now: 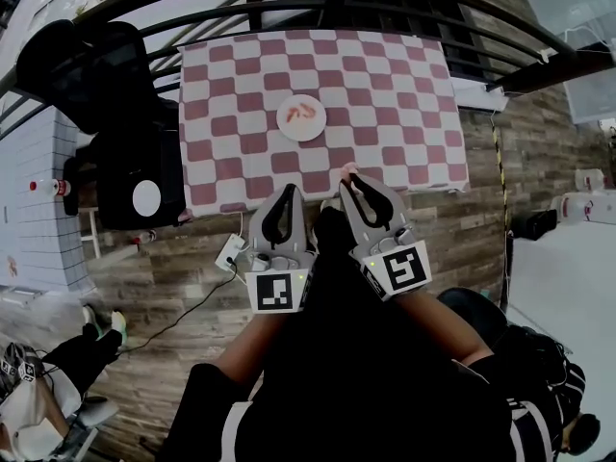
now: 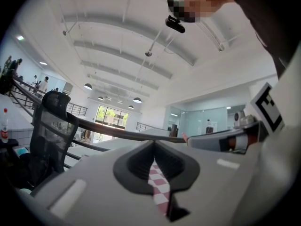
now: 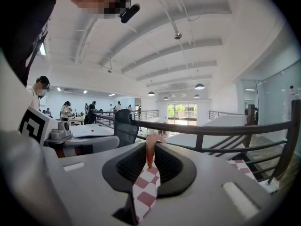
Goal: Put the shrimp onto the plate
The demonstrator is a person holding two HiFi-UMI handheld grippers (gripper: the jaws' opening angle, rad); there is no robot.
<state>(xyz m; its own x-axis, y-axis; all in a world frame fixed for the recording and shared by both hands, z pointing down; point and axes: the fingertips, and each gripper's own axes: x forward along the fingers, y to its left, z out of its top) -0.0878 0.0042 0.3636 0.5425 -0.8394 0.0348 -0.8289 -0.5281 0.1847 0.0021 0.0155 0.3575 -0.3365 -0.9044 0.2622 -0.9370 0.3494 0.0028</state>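
I read my right gripper (image 1: 351,177) pinching 1 shrimp (image 3: 150,149) at the table's (image 1: 395,104) near edge. Left gripper (image 1: 286,191) just off that edge, jaws pressed together, empty. Plate (image 1: 315,129) mid-table holds shrimp.

Tablecloth (image 1: 385,114): dusky red & white checks. Plate (image 1: 287,129), 12 o'clock of grippers: plain white. Shrimp on plate (image 1: 300,112): orange-red. Left gripper (image 1: 287,189) & right gripper (image 1: 348,175): pale grey shells, black ribbed pads inside. Marker cubes (image 1: 275,293): black squares on white. Held shrimp (image 3: 149,149) in right gripper: pinkish-orange. Floor (image 1: 481,229): brown wood planks, mixed tones. Chair (image 1: 106,75), 10 o'clock of plate: black. Railing (image 1: 337,10), 12 o'clock: black.
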